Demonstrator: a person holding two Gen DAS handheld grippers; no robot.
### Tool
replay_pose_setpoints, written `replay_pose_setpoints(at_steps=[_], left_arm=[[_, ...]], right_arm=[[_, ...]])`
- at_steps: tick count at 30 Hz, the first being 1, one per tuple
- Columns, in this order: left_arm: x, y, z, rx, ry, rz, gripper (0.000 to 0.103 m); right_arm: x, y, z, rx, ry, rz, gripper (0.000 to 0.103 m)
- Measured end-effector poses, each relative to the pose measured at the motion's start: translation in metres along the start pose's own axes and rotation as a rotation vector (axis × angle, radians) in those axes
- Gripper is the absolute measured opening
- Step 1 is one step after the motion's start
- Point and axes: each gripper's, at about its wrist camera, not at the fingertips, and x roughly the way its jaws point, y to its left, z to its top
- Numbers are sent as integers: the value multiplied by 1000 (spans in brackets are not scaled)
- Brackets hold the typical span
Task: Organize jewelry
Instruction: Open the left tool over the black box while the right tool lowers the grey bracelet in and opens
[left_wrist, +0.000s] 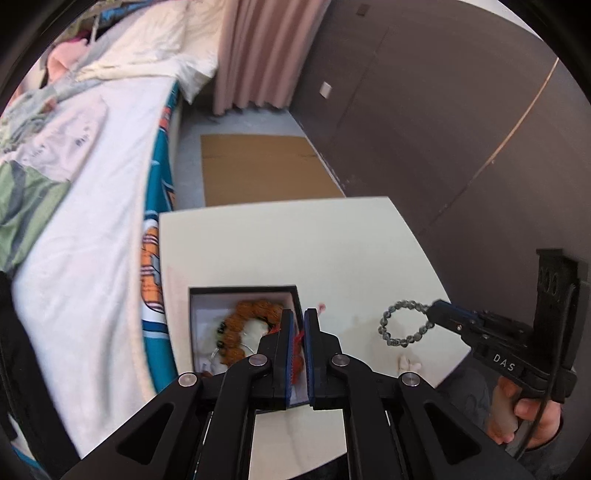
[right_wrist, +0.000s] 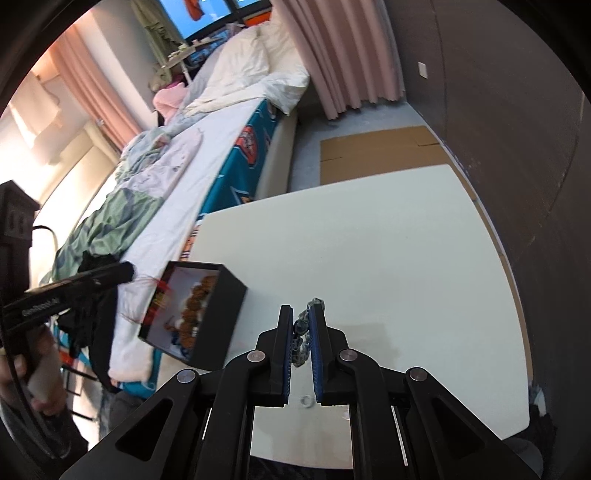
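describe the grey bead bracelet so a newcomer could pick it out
Find the white table beside the bed. Right of the black box, the right hand-held gripper pinches a loop above the tabletop: the grey bead bracelet, unlike the orange beads in the box.

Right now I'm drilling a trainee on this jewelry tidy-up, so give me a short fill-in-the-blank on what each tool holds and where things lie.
1. The right gripper grips a bracelet of ____ beads.
2. The orange bead bracelet lies inside the black ____.
3. The left gripper pinches a ____ string.
4. The box stands on the ____ table.

Missing words: grey; box; red; white
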Motion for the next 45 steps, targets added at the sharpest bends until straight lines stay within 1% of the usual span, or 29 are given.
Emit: replay_pose_setpoints(at_steps=[1, 2, 3, 4, 5, 7, 13, 18, 21, 24, 25, 26, 27, 28, 29, 32, 34, 41, 43, 44, 45], left_arm=[[1, -1, 0, 3, 4, 5, 23], [1, 0, -1, 3, 0, 12, 43], [-1, 2, -2, -1, -9, 16, 54], [-4, 5, -2, -11, -29, 22, 66], [-9, 9, -4, -24, -54, 23, 68], [-14, 14, -4, -40, -64, 17, 68], [-30, 37, -10, -77, -81, 36, 68], [-46, 54, -14, -112, -107, 51, 68], [-55, 62, -17, -126, -117, 60, 68], [-61, 67, -20, -135, -124, 66, 68], [-62, 69, -21, -137, -124, 68, 68], [-63, 69, -22, -138, -123, 69, 68], [-64, 69, -23, -137, -122, 70, 68], [-64, 70, -24, -134, -120, 71, 68], [-64, 70, -24, -132, -119, 71, 68], [-62, 66, -25, -125, -114, 73, 68], [-59, 63, -24, -125, -109, 66, 68], [-51, 39, -21, -83, -100, 44, 68], [-48, 30, -21, -70, -98, 39, 68], [-46, 25, -22, -64, -96, 35, 68], [-44, 19, -22, -55, -91, 31, 68]], right_arm=[[-1, 3, 0, -5, 0, 0, 10], [-1, 5, 0, -7, 2, 2, 10], [-1, 7, 1, -9, 4, 5, 10], [0, 10, 1, -11, 5, 8, 10], [1, 13, 2, -14, 5, 9, 10], [1, 20, 3, -20, 7, 16, 10], [3, 49, 11, -55, 3, 61, 10], [10, 84, 20, -98, 5, 119, 10], [13, 110, 27, -125, -2, 180, 10], [18, 122, 33, -123, -25, 196, 10], [21, 122, 34, -110, -36, 210, 10], [24, 120, 34, -96, -33, 210, 18], [32, 117, 34, -68, -6, 183, 36], [36, 112, 33, -46, 12, 152, 41], [38, 109, 32, -33, 18, 143, 42], [40, 97, 22, -15, 52, 159, 42], [38, 88, 17, -9, 66, 141, 42], [17, 47, 5, 53, 59, 111, 43], [10, 33, 2, 80, 52, 99, 44], [7, 27, 1, 90, 48, 95, 46], [2, 18, -2, 106, 41, 86, 51]])
